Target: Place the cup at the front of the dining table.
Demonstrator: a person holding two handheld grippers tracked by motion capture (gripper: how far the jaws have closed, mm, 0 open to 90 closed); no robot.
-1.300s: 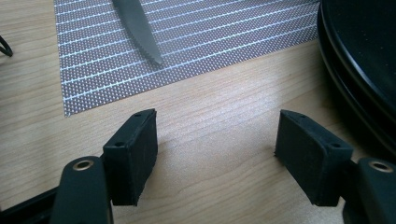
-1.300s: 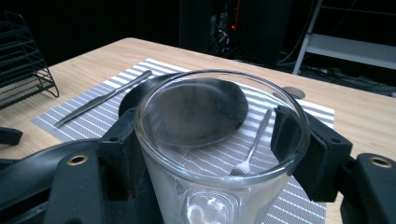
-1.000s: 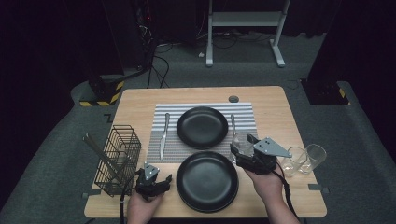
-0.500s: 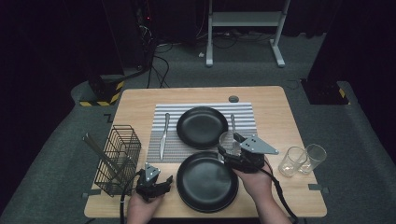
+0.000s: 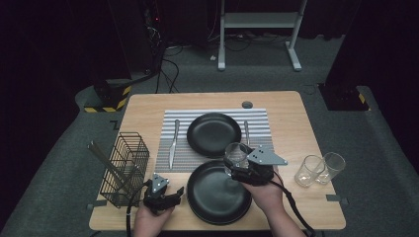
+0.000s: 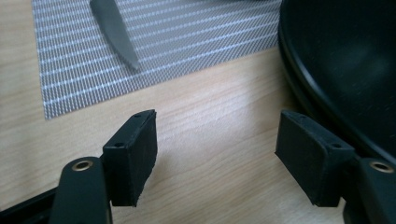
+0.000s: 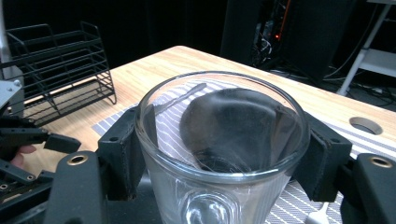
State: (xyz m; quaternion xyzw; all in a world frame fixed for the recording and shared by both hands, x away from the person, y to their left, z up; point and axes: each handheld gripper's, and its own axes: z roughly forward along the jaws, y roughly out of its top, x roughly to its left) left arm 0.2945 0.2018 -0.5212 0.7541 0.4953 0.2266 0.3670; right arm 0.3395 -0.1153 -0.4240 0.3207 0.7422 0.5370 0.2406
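The right gripper (image 5: 237, 165) is clamping a clear drinking glass (image 7: 223, 154) by its wall, one pad on each side just below the rim, and is holding it upright above the far edge of the near black plate (image 5: 217, 195). The glass is looking stiff, smooth and breakable; its slick wall is likely giving the pads little friction, so a firm, level grip below the rim is appearing the safest hold, and a gentle set-down is being called for. The left gripper (image 6: 217, 156) is resting low over bare table (image 6: 201, 121) beside that plate, its jaws standing wide with nothing between them. Two more glasses (image 5: 318, 169) are standing well to the right. A knife (image 5: 173, 143) is lying on the striped mat (image 5: 173, 123); the far plate (image 5: 213, 134) is partly covering the mat. The glass's base is cut off in the right gripper view, and the wire basket's (image 5: 123, 170) contents are hard to make out.
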